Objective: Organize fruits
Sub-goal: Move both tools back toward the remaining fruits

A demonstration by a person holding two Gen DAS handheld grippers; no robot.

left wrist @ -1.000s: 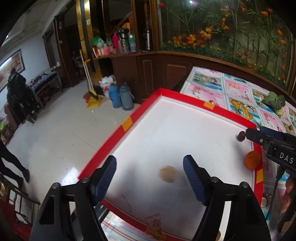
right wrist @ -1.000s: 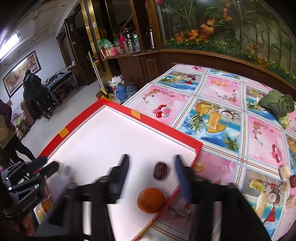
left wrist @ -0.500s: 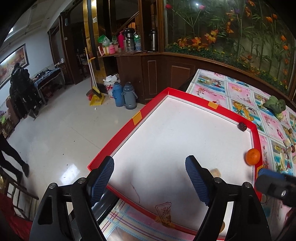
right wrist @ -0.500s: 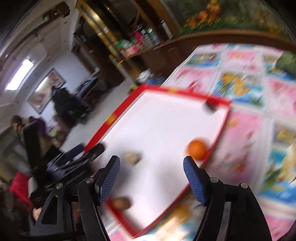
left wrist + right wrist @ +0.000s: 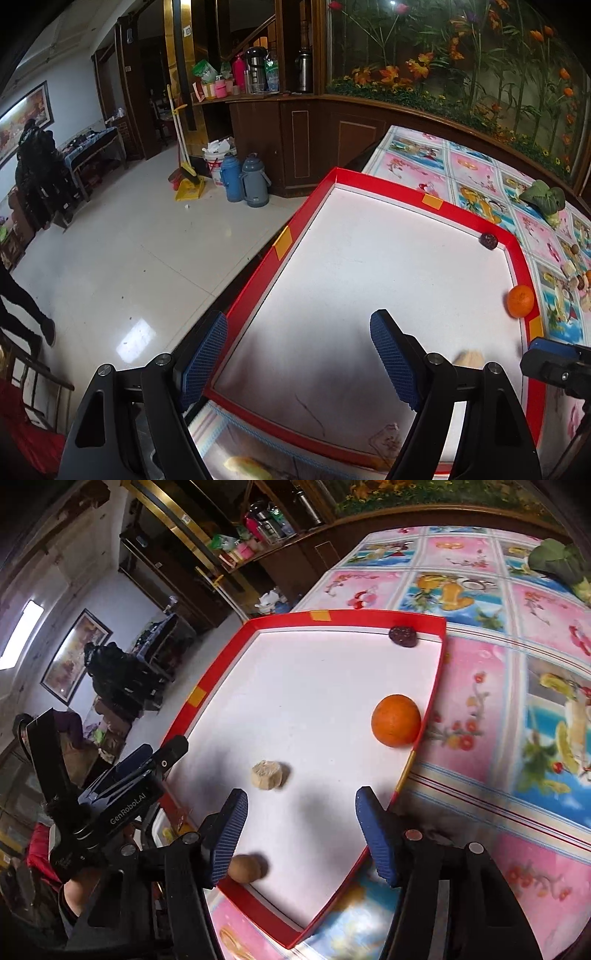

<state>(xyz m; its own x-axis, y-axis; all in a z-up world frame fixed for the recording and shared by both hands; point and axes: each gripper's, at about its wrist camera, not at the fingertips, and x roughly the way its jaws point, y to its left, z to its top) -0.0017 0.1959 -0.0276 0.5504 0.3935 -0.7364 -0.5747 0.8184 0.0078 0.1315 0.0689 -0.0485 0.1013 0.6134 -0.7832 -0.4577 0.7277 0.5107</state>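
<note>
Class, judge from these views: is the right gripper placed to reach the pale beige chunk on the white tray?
Probably yes. The right gripper is open, and the beige chunk lies just ahead of its fingers on the tray, with nothing between them.

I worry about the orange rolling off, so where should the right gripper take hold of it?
Grip the orange across its widest middle, coming from above with the open right gripper; it sits against the tray's red rim, blocking that side.

Centre of the white tray floor (image 5: 314,701) lies bare. Obstacles: orange (image 5: 396,720) at the right rim, dark date (image 5: 403,636) upper right, pale chunk (image 5: 266,774) mid-lower, brown fruit (image 5: 246,867) bottom left.
</note>
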